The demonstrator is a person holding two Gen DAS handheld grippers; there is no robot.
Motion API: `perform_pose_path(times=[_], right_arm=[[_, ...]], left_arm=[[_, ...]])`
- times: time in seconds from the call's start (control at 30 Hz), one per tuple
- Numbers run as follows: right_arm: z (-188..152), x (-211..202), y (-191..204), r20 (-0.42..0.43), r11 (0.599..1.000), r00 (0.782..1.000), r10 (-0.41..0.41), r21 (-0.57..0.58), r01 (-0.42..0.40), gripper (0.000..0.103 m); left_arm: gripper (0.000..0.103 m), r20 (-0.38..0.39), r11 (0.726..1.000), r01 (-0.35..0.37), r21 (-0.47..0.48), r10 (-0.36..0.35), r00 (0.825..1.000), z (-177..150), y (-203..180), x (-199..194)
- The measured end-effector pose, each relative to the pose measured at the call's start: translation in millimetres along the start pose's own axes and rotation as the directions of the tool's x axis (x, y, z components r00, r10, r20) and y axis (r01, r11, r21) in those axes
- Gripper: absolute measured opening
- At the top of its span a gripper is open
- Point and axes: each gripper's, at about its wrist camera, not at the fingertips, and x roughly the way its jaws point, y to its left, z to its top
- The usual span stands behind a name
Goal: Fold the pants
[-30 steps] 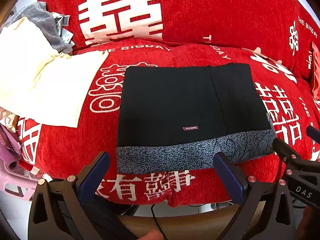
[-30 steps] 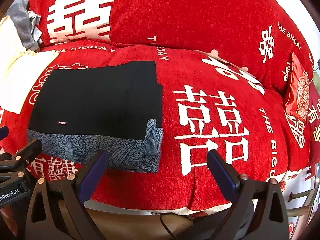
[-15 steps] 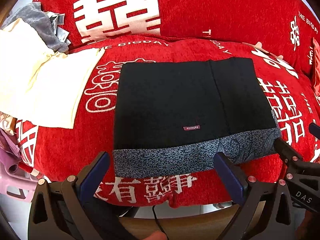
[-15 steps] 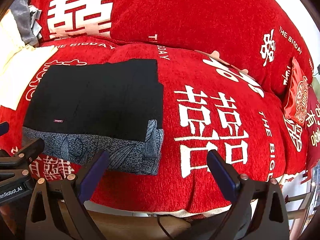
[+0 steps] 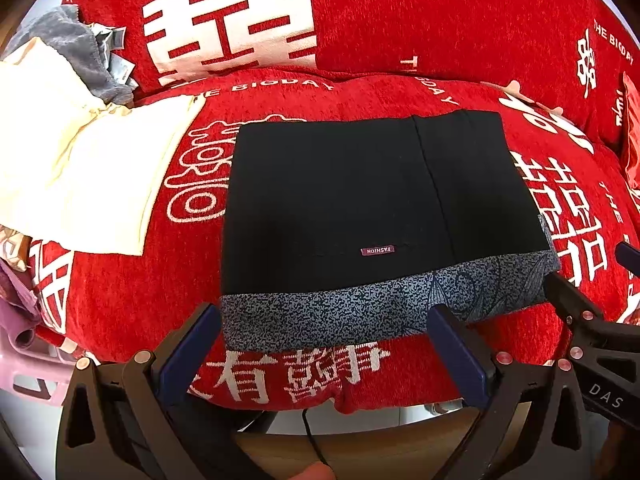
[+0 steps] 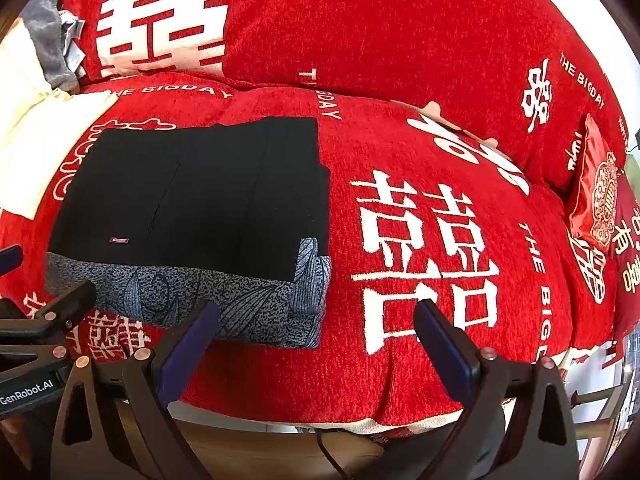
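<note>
The black pants (image 5: 340, 200) lie folded into a flat rectangle on the red sofa seat, with a grey patterned lining band (image 5: 360, 312) along the near edge and a small "FASHION" label. They also show in the right wrist view (image 6: 192, 200), at the left. My left gripper (image 5: 324, 340) is open and empty, just in front of the near edge. My right gripper (image 6: 316, 336) is open and empty, in front of the pants' right corner. Each gripper shows at the edge of the other's view.
The red sofa cover (image 6: 440, 240) with white characters spans both views. A cream garment (image 5: 80, 160) and a grey one (image 5: 72, 44) lie at the left. A red cushion (image 6: 596, 192) sits at the right. Pink and purple items (image 5: 20, 332) are at the lower left.
Both grippers have drawn a little nearer to the pants, which sit slightly larger in both views. The pants have not moved. Both grippers stay open.
</note>
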Motion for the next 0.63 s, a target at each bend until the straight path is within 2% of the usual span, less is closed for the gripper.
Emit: perform_pose_path(times=[0.63], right_arm=[[-12.2, -9.6, 6.1, 0.001, 1.0, 1.0, -0.007, 0.021, 0.007, 0.099]], left_arm=[[0.103, 0.025, 0.999, 0.039, 0.007, -0.039, 0.999, -15.2, 3.9, -10.2]])
